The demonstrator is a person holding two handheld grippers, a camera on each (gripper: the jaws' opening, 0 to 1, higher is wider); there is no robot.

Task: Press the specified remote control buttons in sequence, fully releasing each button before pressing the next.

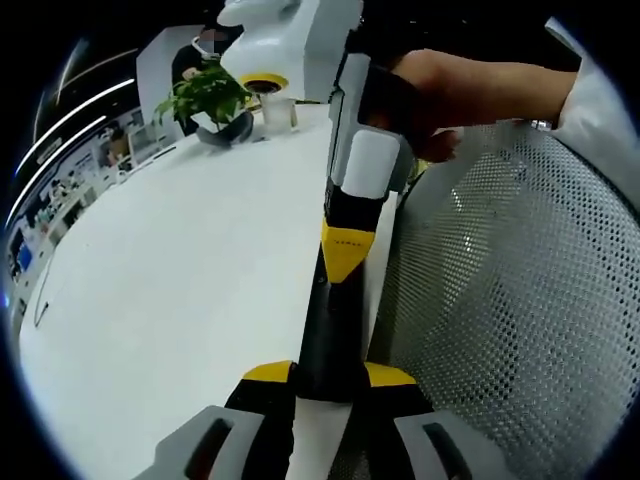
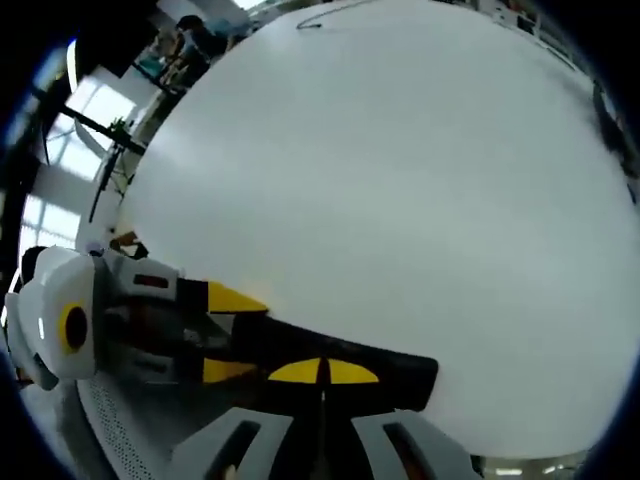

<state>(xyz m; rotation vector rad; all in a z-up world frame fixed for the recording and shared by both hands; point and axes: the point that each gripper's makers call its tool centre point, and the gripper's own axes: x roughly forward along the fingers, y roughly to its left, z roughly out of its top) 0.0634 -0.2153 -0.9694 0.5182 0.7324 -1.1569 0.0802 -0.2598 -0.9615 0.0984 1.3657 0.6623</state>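
A slim black remote control [image 1: 333,335] is held out over the white table's edge, pinched at its near end between the yellow fingertips [image 1: 268,372] of my left gripper [image 1: 330,375]. My right gripper [image 1: 346,250], held by a hand [image 1: 450,90], comes down from above with its yellow tip resting on the remote's far end. In the right gripper view the remote [image 2: 400,368] lies crosswise. My right gripper [image 2: 322,374] has its jaws closed together against it. The left gripper [image 2: 228,335] clamps the remote from the left. No buttons can be made out.
The white table [image 1: 190,270] spreads left. A potted plant [image 1: 210,95] and a white cup [image 1: 277,108] stand at its far end, under a white machine [image 1: 270,25]. A mesh chair back [image 1: 510,290] is close on the right. A thin cable [image 2: 322,20] lies far off.
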